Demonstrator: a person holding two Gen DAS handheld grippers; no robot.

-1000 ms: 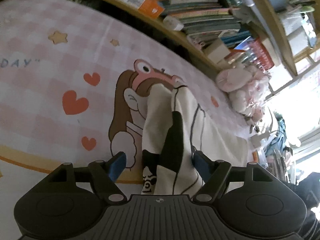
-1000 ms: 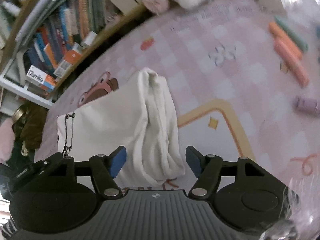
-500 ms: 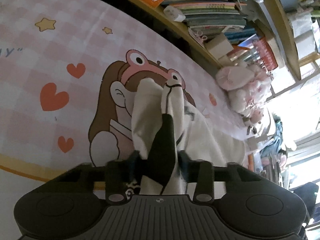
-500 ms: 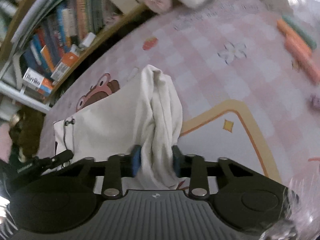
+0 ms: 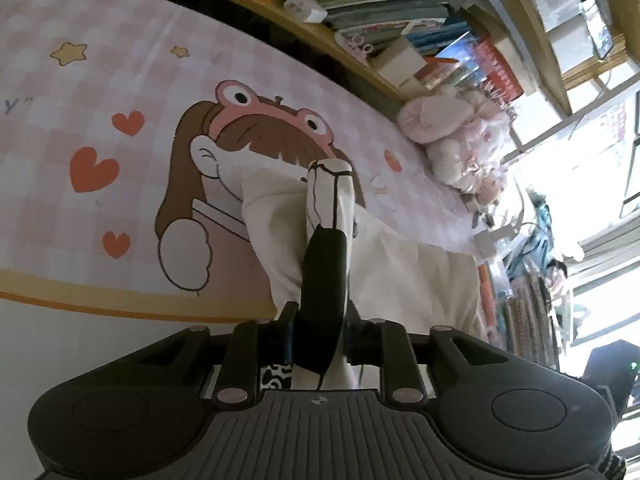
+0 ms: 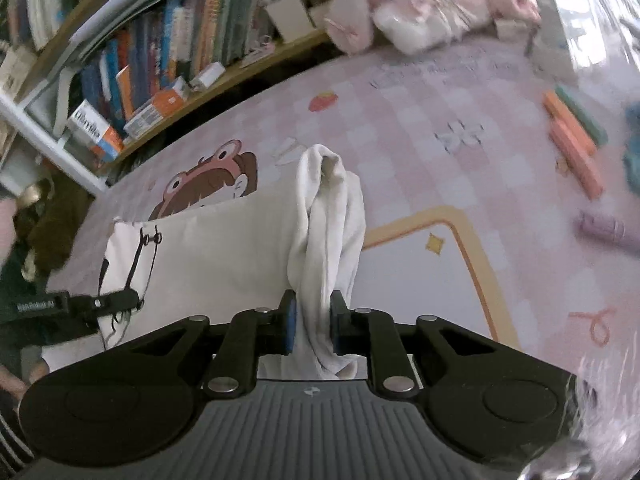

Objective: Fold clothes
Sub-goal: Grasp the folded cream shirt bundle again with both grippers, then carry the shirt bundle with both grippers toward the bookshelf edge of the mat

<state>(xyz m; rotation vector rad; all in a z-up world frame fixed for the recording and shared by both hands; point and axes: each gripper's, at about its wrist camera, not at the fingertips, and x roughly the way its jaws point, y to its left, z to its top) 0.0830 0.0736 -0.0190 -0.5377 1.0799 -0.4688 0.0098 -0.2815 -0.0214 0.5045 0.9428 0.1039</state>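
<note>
Both grippers clamp the shirt (image 6: 224,248) – left gripper (image 5: 320,338) closing on a black-and-white bunch, right gripper (image 6: 313,330) pinching a cream bunch (fabric stretched between them, over the pink mat (image 6: 460,184)).

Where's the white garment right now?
The white garment lies on the pink checkered mat, over the cartoon girl print; the left gripper and right gripper each pinch a bunched edge.
</note>
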